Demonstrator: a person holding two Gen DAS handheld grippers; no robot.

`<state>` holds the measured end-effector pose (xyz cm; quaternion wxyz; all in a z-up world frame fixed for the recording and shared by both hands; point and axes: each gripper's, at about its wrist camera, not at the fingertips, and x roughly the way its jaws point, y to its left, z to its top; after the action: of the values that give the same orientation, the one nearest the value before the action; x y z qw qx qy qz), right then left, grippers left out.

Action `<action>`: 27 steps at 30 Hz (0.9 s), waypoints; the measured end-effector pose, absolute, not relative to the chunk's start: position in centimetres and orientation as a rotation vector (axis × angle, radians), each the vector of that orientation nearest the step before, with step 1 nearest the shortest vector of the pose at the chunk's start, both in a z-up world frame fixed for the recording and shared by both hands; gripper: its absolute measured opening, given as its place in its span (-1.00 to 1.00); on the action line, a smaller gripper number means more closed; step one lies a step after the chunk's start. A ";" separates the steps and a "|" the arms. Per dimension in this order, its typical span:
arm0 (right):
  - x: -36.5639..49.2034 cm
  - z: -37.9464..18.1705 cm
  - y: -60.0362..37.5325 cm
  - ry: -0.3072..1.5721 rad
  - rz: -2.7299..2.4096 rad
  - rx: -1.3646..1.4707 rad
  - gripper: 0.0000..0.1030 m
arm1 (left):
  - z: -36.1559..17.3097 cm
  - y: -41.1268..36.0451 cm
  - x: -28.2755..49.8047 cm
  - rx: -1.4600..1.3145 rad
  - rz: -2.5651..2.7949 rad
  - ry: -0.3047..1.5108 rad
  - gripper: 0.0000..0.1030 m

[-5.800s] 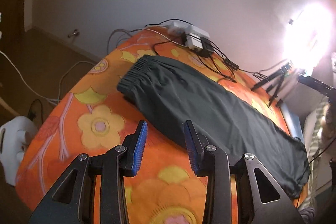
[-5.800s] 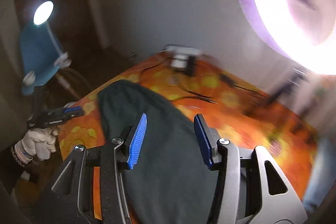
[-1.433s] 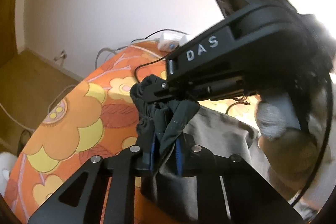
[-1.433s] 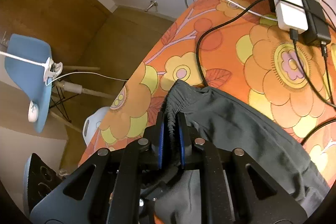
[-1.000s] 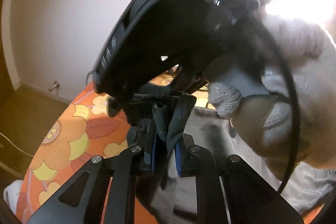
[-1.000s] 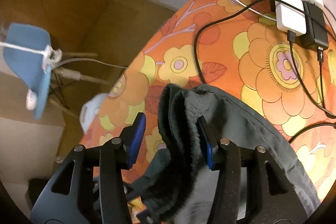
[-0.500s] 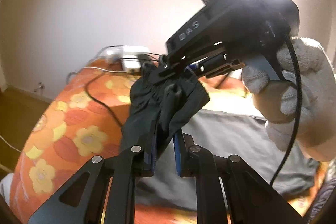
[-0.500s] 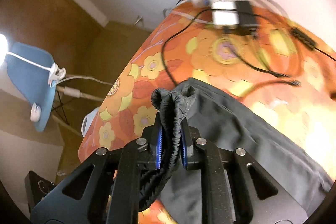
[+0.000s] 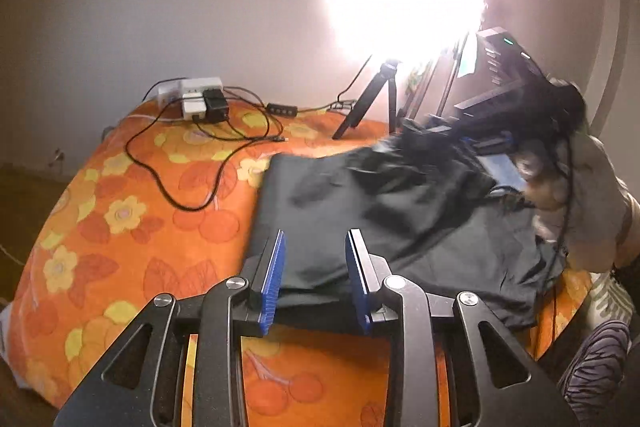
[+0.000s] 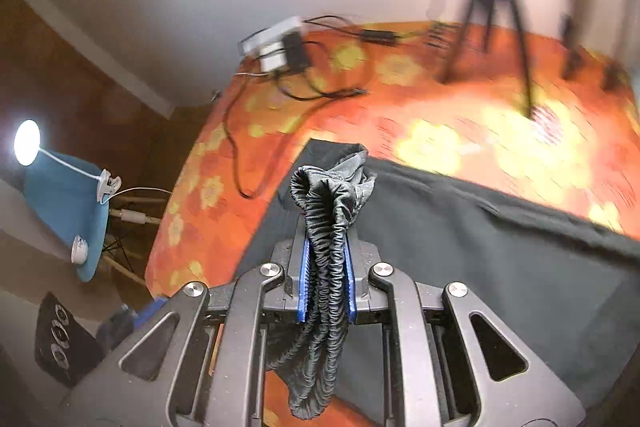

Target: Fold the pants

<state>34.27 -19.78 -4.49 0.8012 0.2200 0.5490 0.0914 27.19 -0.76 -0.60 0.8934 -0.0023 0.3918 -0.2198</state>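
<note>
Orange, flower-printed cloth covers the table [image 9: 132, 211] under both claws, with a pale wall behind and a glaring lamp on a small black tripod [image 9: 372, 99] at the far edge; a white power strip with black plugs [image 9: 198, 99] sits far ahead and to the left of the left claw, its black cables looping over the cloth.

Dark grey-green fabric pants [image 9: 384, 223] lie spread on the cloth directly ahead of the left claw and reaching off to its right. That left claw [image 9: 316, 283], black-armed with blue ribbed pads, has just been opening; its jaws now stand moderately apart with a clear gap, and nothing is pinched between them (the near edge of the pants lies just beyond and below the pad tips).

In the right wrist view, the right claw [image 10: 325, 279] is nearly closed, its blue pads pressing on the gathered, ruched elastic waistband [image 10: 326, 227] of the pants; the band bunches up above the pad tips and hangs down behind them, while the remaining cloth spreads ahead and to the right of this claw. From the left claw's view the right claw appears blurred, far to the right, in a light-gloved hand [image 9: 580, 195].
</note>
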 end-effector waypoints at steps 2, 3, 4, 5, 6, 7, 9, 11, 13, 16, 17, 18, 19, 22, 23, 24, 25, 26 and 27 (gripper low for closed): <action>32.5 -4.9 -21.9 1.174 0.177 0.492 -0.72 | -1.2 -1.5 27.3 0.016 -0.480 0.841 -0.43; 31.6 -5.2 -22.8 1.173 0.168 0.498 -0.72 | -1.4 -2.1 27.1 0.023 -0.479 0.852 -0.43; 30.8 -5.5 -23.7 1.169 0.162 0.508 -0.72 | -1.7 -2.8 26.9 0.027 -0.478 0.865 -0.43; 30.0 -5.9 -24.4 1.166 0.157 0.522 -0.72 | -1.9 -3.4 26.7 0.029 -0.482 0.880 -0.43; 29.4 -6.3 -24.9 1.165 0.151 0.531 -0.72 | -2.3 -3.9 26.7 0.034 -0.488 0.892 -0.43; 28.7 -6.6 -25.4 1.162 0.145 0.542 -0.72 | -3.0 -4.5 27.0 0.050 -0.489 0.907 -0.43; 27.6 -7.4 -26.2 1.159 0.141 0.553 -0.72 | -3.8 -5.5 26.9 0.070 -0.492 0.931 -0.43; 26.9 -8.1 -26.6 1.159 0.137 0.543 -0.72 | -4.9 -6.0 27.3 0.066 -0.485 0.956 -0.43; 26.5 -8.8 -26.9 1.152 0.129 0.529 -0.71 | -5.9 -6.5 27.4 0.065 -0.483 0.979 -0.43; 26.1 -9.6 -27.6 1.131 0.114 0.503 -0.72 | -6.9 -7.1 27.4 0.068 -0.485 1.000 -0.43; 26.0 -9.8 -27.9 1.126 0.106 0.490 -0.72 | -7.2 -7.3 27.3 0.076 -0.486 1.006 -0.43; 25.9 -10.0 -28.1 1.125 0.099 0.480 -0.72 | -7.4 -7.5 27.3 0.082 -0.487 1.009 -0.43; 25.8 -10.2 -28.4 1.126 0.092 0.467 -0.72 | -7.5 -7.6 27.2 0.087 -0.485 1.012 -0.43; 25.5 -10.3 -28.8 1.123 0.085 0.439 -0.72 | -8.2 -7.6 27.5 0.084 -0.481 1.029 -0.43; 25.3 -10.3 -29.0 1.121 0.082 0.427 -0.72 | -8.3 -7.6 27.5 0.082 -0.480 1.032 -0.43; 25.2 -10.1 -29.2 1.118 0.080 0.421 -0.72 | -8.5 -7.7 27.5 0.085 -0.477 1.035 -0.43; 25.1 -10.1 -29.4 1.117 0.076 0.419 -0.72 | -8.6 -7.7 27.5 0.086 -0.474 1.036 -0.43; 24.9 -10.0 -29.7 1.116 0.074 0.422 -0.72 | -8.6 -7.8 27.5 0.089 -0.483 1.033 -0.43; 24.6 -9.8 -30.0 1.112 0.074 0.423 -0.72 | -8.7 -7.9 27.4 0.091 -0.483 1.033 -0.43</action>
<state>24.63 -30.01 -9.81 0.8276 0.1992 0.5236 0.0346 27.40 -7.93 -8.69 0.8408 0.0430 0.4888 -0.2287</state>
